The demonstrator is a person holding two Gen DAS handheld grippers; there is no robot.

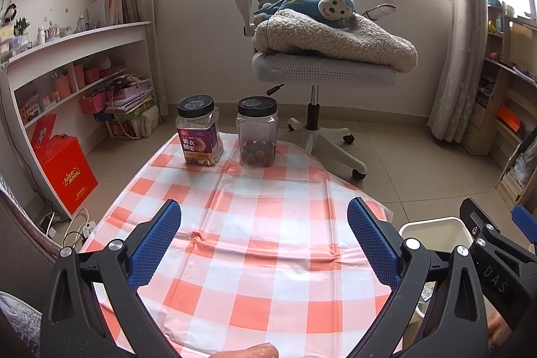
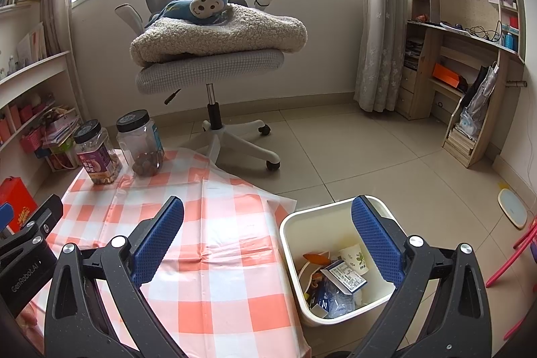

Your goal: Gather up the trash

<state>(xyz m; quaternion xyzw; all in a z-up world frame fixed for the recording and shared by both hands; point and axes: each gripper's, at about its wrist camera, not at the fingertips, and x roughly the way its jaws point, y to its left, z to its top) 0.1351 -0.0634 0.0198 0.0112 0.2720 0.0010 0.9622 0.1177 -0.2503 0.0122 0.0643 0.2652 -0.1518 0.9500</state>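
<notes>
We hold two black grippers with blue ribbed pads, one in each hand. The left gripper (image 1: 264, 244) is spread wide and holds nothing; it hovers over the near part of a table covered with an orange-and-white checked tablecloth (image 1: 255, 287). The right gripper (image 2: 267, 242) is likewise spread wide and empty. It hangs over the right edge of the table, its right finger above a white wastebasket (image 2: 289, 252) that stands on the tiled floor just beside the table.

The trash (image 2: 335, 277) lies inside that wastebasket, below and slightly right of the right gripper's centre. We can make out a paper cup, a small printed carton, crumpled clear plastic and an orange scrap. From the left wrist view only the wastebasket's rim shows, at the right, partly behind the right gripper.

No loose trash shows on the cloth. At its far left end stand two clear plastic jars with black lids, well apart from both grippers: a nut jar with a purple label (image 1: 198, 131) and, just to its right, a jar of round brown snacks (image 1: 257, 133). Both still hold food, so we judge them not to be trash.

We judge the collecting close to finished. To do this step well, we should scan the cloth and nearby floor for missed scraps, keep both grippers spread until one is found, and lift clear of the wastebasket rim.

Beyond the table stands a grey office chair (image 2: 208, 69) bearing a folded fleece blanket and a blue plush monkey.
</notes>
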